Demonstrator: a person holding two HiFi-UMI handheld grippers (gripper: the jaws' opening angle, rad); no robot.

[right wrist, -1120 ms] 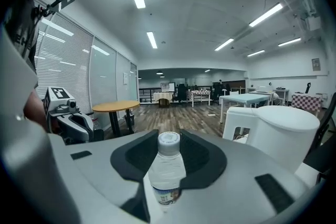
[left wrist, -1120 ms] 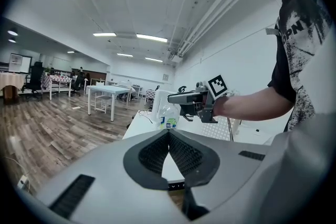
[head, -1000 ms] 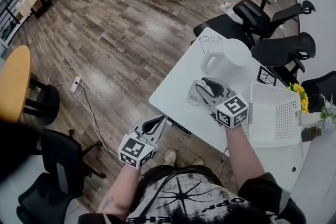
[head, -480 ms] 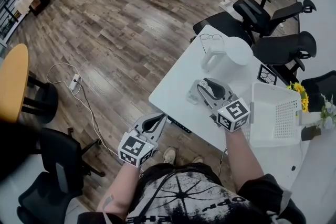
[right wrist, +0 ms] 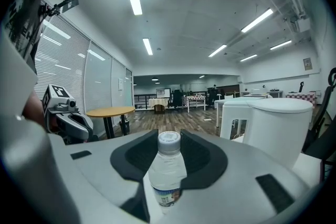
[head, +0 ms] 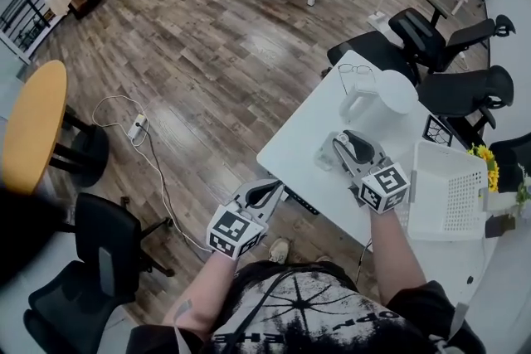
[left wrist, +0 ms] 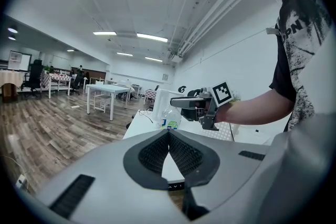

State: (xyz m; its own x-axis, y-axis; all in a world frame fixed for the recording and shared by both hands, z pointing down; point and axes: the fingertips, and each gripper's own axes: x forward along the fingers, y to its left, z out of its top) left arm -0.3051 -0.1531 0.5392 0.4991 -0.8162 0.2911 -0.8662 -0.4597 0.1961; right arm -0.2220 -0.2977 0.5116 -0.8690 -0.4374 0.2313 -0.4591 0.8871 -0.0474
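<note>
My right gripper (right wrist: 168, 135) is shut on a clear plastic water bottle (right wrist: 168, 173) with a white cap, held upright between its pads. In the head view the right gripper (head: 348, 142) and the bottle (head: 325, 155) are over the white table (head: 294, 149), just in front of a white kettle (head: 388, 91). The left gripper view shows the bottle (left wrist: 168, 119) at the jaw end of the right gripper (left wrist: 178, 104). My left gripper (left wrist: 168, 132) is shut, its pads meeting with nothing between them. It hangs off the table's near corner (head: 274, 191), above the wooden floor.
The white kettle (right wrist: 273, 128) stands close on the right, with glasses (head: 353, 72) beside it. A white perforated basket (head: 448, 191) sits right of my right hand. Black office chairs (head: 452, 29) ring the far side. A round orange table (head: 29, 124) and a floor cable (head: 137, 128) lie left.
My right gripper has carried the bottle slightly nearer the kettle. The head view has shifted. The left gripper has held its place, still shut.
</note>
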